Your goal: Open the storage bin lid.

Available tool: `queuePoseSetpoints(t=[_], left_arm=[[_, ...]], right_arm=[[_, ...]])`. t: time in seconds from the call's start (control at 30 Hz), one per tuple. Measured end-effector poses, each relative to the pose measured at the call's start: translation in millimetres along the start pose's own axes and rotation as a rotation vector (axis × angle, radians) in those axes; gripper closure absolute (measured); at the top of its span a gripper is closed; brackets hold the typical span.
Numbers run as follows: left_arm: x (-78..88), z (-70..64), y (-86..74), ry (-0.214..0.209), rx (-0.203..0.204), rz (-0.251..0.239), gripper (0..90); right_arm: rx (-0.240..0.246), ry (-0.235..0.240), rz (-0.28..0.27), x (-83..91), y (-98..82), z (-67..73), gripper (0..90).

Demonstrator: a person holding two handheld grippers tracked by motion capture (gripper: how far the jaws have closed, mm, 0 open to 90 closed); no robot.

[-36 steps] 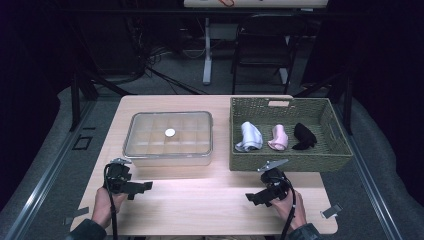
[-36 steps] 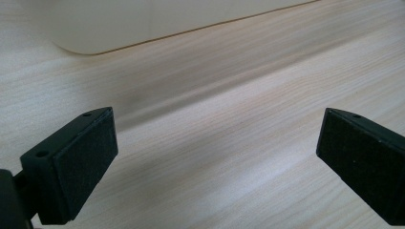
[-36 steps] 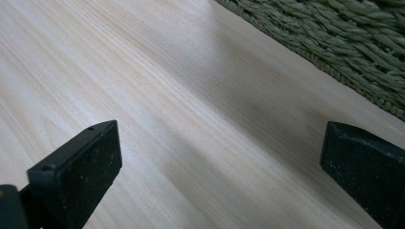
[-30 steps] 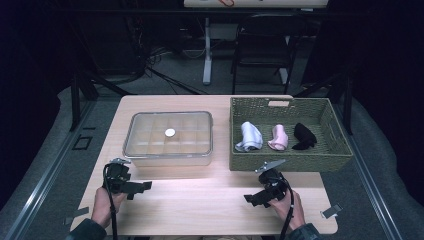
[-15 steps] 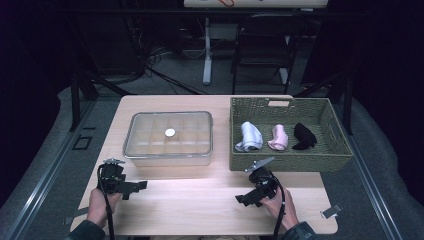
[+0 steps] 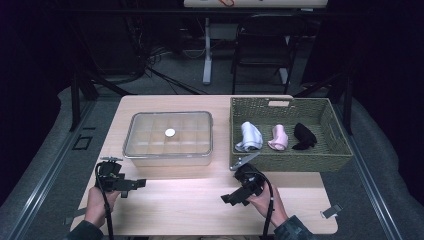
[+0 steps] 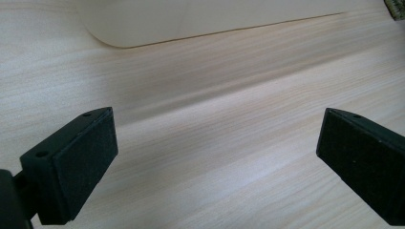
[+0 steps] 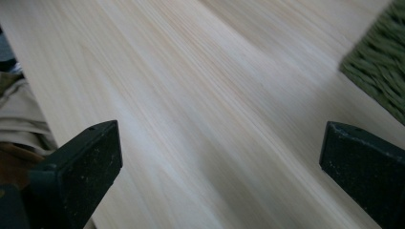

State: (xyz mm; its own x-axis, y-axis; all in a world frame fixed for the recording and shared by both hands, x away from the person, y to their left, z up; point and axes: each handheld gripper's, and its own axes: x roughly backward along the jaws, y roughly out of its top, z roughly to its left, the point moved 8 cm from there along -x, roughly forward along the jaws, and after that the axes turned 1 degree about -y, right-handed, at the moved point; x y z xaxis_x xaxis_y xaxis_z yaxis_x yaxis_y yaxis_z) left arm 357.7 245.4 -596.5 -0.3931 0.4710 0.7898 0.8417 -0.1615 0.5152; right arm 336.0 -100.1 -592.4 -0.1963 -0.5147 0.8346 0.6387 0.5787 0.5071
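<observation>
Both tools released, nothing grasped: left tool just below lidded compartment box; right tool nearer woven basket, rolled socks up-right.

Left gripper: jaws standing wide apart, holding nothing, black pads facing each other across bare wood. Table: pale grain running diagonally under the jaws. Box: translucent, rounded corner lying at the top edge, well beyond the jaws. Basket: green woven corner showing at top right.
</observation>
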Motion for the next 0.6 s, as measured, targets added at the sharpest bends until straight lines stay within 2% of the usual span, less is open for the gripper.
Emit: queuePoseSetpoints(t=[0.17, 0.3, 0.4, 0.5, 0.6], left_arm=[[4.6, 2.0, 2.9, 0.006, 0.011, 0.007, 0.2], [8.2, 2.8, 12.2, 0.008, 0.016, -0.004, 0.1], [9.5, 0.9, 15.7, 0.001, 0.010, -0.016, 0.1], [11.4, -0.7, 21.0, -0.004, 0.002, -0.019, 0.1], [14.2, -0.9, 25.9, -0.001, -0.007, -0.025, 0.2]], right_arm=[[0.007, -0.019, 0.009, -0.4, 12.0, 3.5, 0.2], [0.017, 0.034, -0.024, 1.0, 29.9, 12.4, 0.2], [0.030, 0.041, -0.017, 2.2, 36.7, 15.2, 0.2], [0.036, 0.064, -0.033, 4.2, 51.0, 18.7, 0.8], [0.053, 0.056, -0.029, 6.1, 57.1, 20.1, 1.6]])
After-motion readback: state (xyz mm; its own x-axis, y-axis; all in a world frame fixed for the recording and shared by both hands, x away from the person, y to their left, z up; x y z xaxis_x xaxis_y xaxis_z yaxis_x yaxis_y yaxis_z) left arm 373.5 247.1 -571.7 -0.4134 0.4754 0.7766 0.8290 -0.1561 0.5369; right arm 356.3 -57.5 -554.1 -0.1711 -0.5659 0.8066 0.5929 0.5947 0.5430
